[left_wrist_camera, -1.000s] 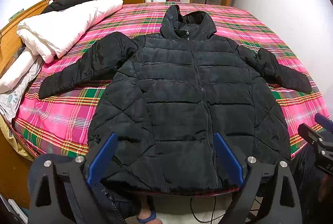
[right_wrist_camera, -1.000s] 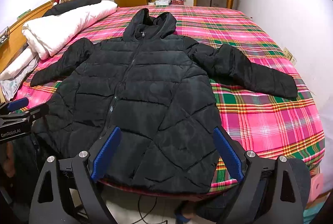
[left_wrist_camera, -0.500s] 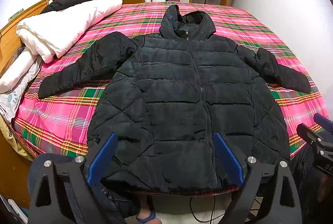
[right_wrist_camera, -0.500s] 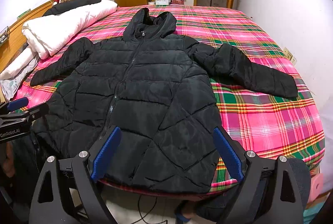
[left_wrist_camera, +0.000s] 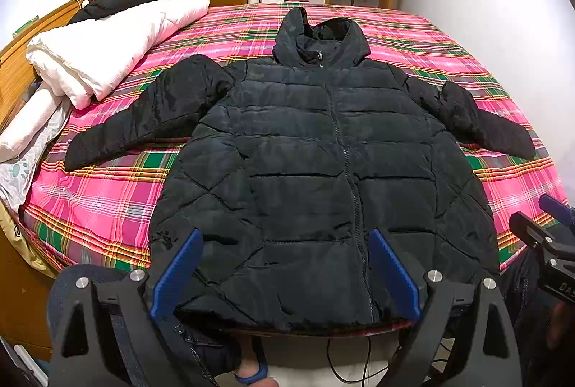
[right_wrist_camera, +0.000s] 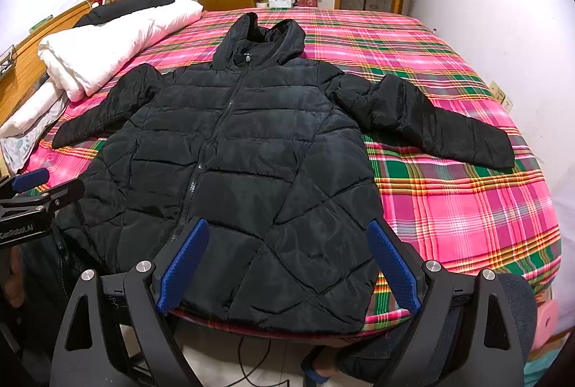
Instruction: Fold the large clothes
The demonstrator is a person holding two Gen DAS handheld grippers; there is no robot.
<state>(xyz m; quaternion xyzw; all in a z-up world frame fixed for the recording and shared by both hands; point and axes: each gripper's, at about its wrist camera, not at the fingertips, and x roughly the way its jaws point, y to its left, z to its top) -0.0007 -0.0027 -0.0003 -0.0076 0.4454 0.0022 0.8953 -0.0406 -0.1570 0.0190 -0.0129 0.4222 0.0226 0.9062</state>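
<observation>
A black hooded puffer jacket [left_wrist_camera: 323, 171] lies flat, zipped, on a bed with a pink plaid sheet [left_wrist_camera: 93, 207].

Its hem reaches the near bed edge; both sleeves spread outward, with bare sheet around them. A folded white duvet [left_wrist_camera: 107, 49] sits at the left. The left hand-held gripper [left_wrist_camera: 285, 273] and right hand-held gripper [right_wrist_camera: 287, 266] hover by the hem, jaws spread wide, holding nothing.

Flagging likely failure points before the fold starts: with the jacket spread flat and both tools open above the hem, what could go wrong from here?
1. The black puffer jacket is thick and slick-looking; an open left tool or right tool may pinch only the top layer.
2. Its hem overhangs the bed edge, so a pull could drag it off.
3. The puffy sleeves may spring back open.
</observation>
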